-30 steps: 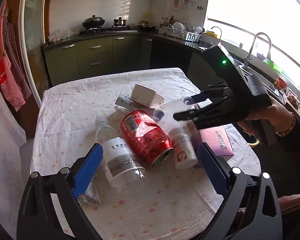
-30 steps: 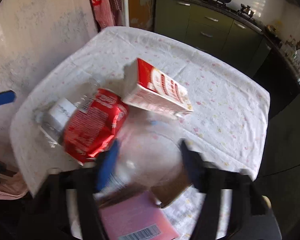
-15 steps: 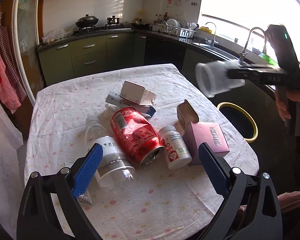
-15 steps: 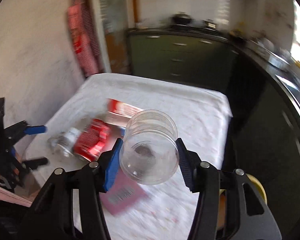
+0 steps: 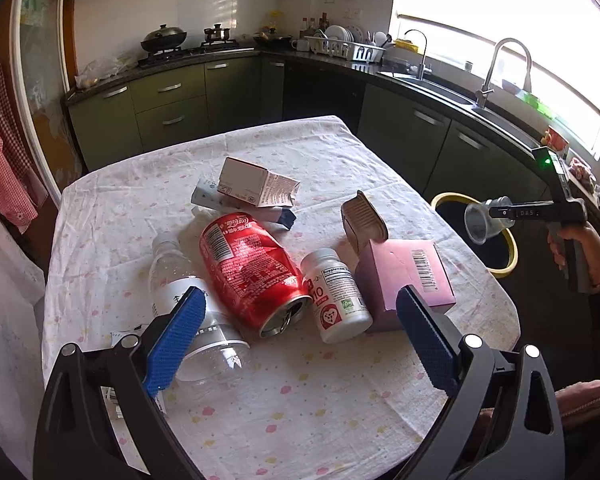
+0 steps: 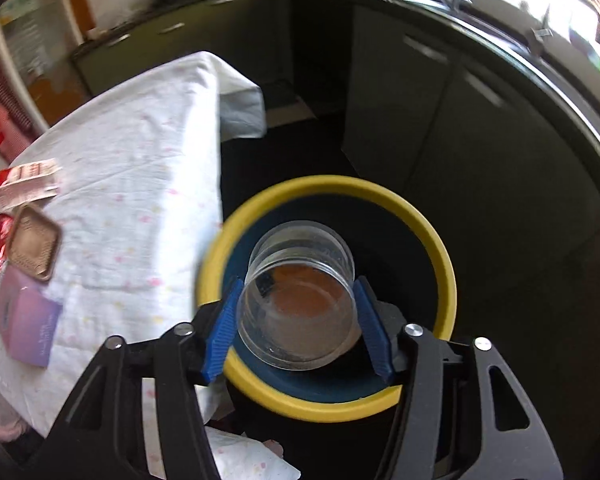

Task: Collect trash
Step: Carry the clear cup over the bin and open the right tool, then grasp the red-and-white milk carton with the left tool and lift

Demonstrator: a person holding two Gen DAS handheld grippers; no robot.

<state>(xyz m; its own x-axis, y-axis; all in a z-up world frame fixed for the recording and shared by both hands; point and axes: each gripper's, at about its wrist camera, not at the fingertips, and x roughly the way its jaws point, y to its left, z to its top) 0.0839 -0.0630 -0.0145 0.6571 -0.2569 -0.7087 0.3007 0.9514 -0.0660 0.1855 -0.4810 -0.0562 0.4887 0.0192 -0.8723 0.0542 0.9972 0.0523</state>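
My right gripper [image 6: 298, 316] is shut on a clear plastic cup [image 6: 298, 300] and holds it above the yellow-rimmed bin [image 6: 440, 256]; both show in the left wrist view, cup [image 5: 480, 224] over bin [image 5: 500, 270]. My left gripper [image 5: 300, 340] is open and empty above the table's near end. Under it lie a crushed red can [image 5: 252, 272], a clear water bottle [image 5: 196, 320], a white pill bottle [image 5: 336, 296] and a pink box [image 5: 404, 276].
A milk carton [image 5: 256, 188], a tube box [image 5: 284, 216] and a brown tray [image 5: 364, 220] lie further back on the white tablecloth [image 5: 300, 400]. The bin stands on the floor off the table's right edge. Dark kitchen cabinets [image 5: 440, 132] and a sink run behind.
My right gripper has lifted the clear cup off the table and swung it right and down, over the bin. The left gripper has stayed open over the trash.
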